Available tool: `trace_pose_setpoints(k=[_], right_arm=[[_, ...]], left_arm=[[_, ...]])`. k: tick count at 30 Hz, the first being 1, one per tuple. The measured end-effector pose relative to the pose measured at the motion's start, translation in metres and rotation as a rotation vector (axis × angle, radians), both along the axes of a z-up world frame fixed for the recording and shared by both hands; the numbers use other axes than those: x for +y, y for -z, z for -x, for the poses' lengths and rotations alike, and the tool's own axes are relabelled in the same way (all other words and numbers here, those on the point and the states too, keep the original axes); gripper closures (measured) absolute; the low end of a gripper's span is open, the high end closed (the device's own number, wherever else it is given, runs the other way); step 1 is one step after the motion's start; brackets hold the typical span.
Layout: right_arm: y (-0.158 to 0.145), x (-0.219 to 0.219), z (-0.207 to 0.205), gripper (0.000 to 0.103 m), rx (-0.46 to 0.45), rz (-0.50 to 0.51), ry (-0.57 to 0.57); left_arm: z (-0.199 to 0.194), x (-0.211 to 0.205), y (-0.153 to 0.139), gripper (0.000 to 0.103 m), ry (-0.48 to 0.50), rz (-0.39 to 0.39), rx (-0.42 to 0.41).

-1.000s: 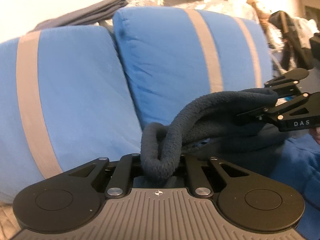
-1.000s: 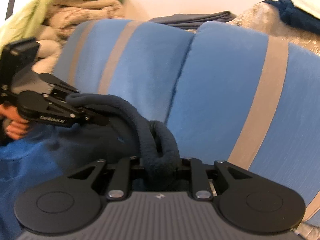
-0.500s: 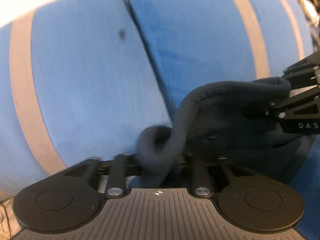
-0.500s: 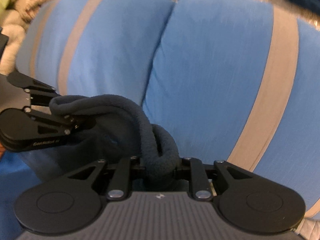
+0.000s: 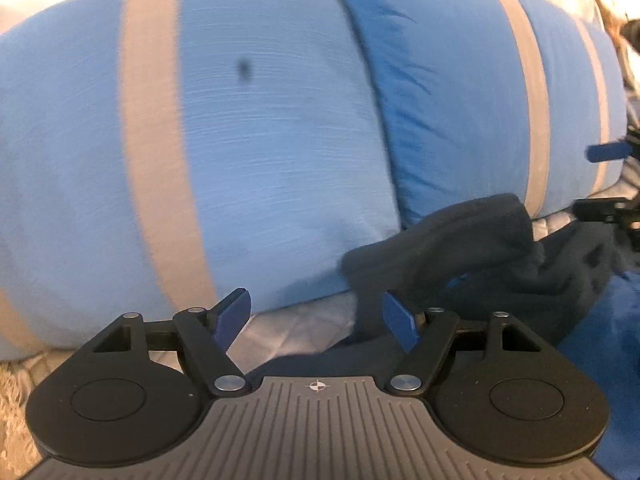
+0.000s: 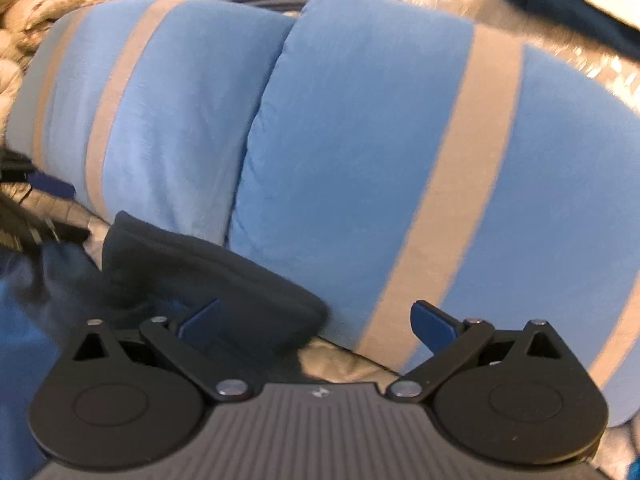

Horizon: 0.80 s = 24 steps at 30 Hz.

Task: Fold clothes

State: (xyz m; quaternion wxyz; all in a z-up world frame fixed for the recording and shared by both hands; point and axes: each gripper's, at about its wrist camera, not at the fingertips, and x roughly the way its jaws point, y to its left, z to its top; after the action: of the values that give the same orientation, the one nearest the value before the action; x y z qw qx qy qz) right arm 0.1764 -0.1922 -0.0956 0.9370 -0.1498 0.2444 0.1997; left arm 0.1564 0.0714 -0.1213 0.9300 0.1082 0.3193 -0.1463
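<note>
A dark grey fleece garment (image 5: 460, 252) lies bunched on the bed in front of two blue pillows. It also shows in the right wrist view (image 6: 208, 276). My left gripper (image 5: 316, 316) is open and empty, with the garment's near end just beside its right finger. My right gripper (image 6: 316, 324) is open and empty, with the garment's edge over its left finger. The right gripper's open tips show at the far right of the left wrist view (image 5: 608, 176). The left gripper's tips show at the far left of the right wrist view (image 6: 44, 208).
Two light blue pillows with grey stripes (image 5: 224, 152) (image 6: 360, 168) stand upright right behind the garment. A blue cloth (image 5: 600, 340) lies under and beside it. Beige and green blankets (image 6: 60, 12) are piled at the far left. A quilted grey bedspread (image 5: 296, 332) covers the bed.
Both grippers have opened and let go of the dark fleece garment. It has dropped onto the bed by the pillows. Both grippers have drawn lower and apart.
</note>
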Motion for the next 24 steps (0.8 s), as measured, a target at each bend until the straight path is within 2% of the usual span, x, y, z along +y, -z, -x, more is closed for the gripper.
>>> trace_pose_setpoints(k=[2,6,12,16,20,24], right_arm=[[-0.003,-0.018,0.006,0.000,-0.004,0.002,0.012],[-0.007,-0.054,0.015,0.000,0.003,-0.026,0.052],[0.000,-0.085,0.025,0.000,0.000,-0.024,0.095],[0.001,-0.099,0.034,0.000,-0.006,-0.014,0.105],[0.002,-0.107,0.036,0.000,-0.001,-0.002,0.100],[0.002,-0.114,0.035,0.000,0.008,-0.015,0.101]], left_arm=[[-0.002,0.020,-0.003,0.030,-0.003,0.016,0.020],[-0.007,0.035,0.002,0.030,-0.020,-0.038,0.041],[-0.018,0.036,0.037,0.030,-0.033,-0.174,0.050],[-0.016,0.028,0.067,0.031,-0.009,-0.228,0.082],[-0.016,0.032,0.074,0.034,0.023,-0.165,0.091],[-0.033,0.055,0.073,0.034,0.004,0.018,0.207]])
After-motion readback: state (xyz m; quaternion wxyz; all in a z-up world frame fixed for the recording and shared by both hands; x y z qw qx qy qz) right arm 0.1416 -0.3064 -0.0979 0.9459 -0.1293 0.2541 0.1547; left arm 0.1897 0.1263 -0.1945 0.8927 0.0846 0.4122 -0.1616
